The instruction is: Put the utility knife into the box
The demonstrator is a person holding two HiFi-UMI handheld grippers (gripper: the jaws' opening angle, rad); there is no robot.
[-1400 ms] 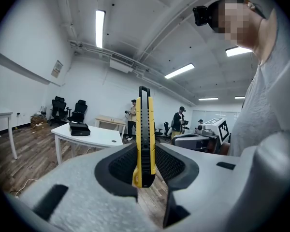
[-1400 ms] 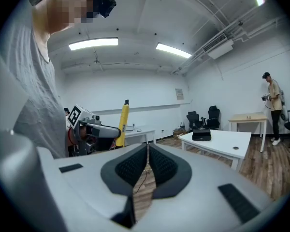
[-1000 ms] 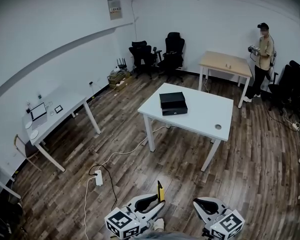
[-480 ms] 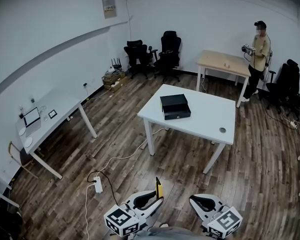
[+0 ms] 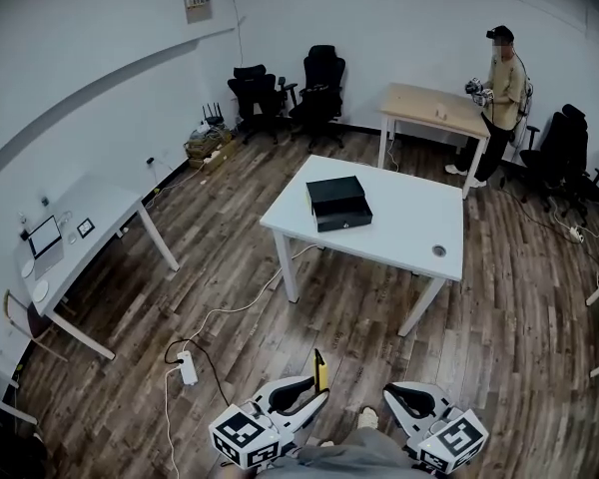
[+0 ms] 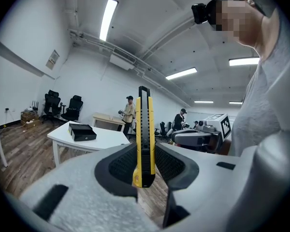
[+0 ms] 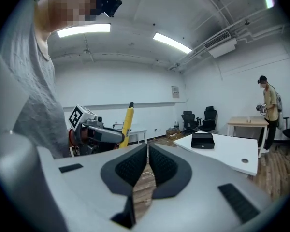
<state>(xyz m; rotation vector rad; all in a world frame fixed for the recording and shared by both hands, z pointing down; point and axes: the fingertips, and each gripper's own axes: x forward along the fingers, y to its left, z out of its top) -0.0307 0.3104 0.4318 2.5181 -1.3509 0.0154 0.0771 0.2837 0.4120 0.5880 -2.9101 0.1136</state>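
A yellow and black utility knife [image 6: 145, 139] stands upright between the pads of my left gripper [image 6: 146, 166], which is shut on it; the knife [image 5: 320, 371] also shows at the bottom of the head view and in the right gripper view [image 7: 126, 122]. My left gripper [image 5: 301, 401] hangs low over the wooden floor. To its right my right gripper [image 5: 413, 404] has its jaws nearly together with nothing between them [image 7: 148, 167]. The black box [image 5: 336, 203] lies on a white table [image 5: 399, 238] some way ahead, far from both grippers.
A person [image 5: 492, 103] stands by a wooden table [image 5: 434, 113] at the back. Black office chairs [image 5: 317, 83] line the far wall. A white desk [image 5: 80, 238] with a laptop stands at left. A power strip [image 5: 188, 369] and cables lie on the floor.
The head view has shifted: the white table and box sit slightly closer and further left. The person at the back has stepped left. Both grippers keep their hold and stance.
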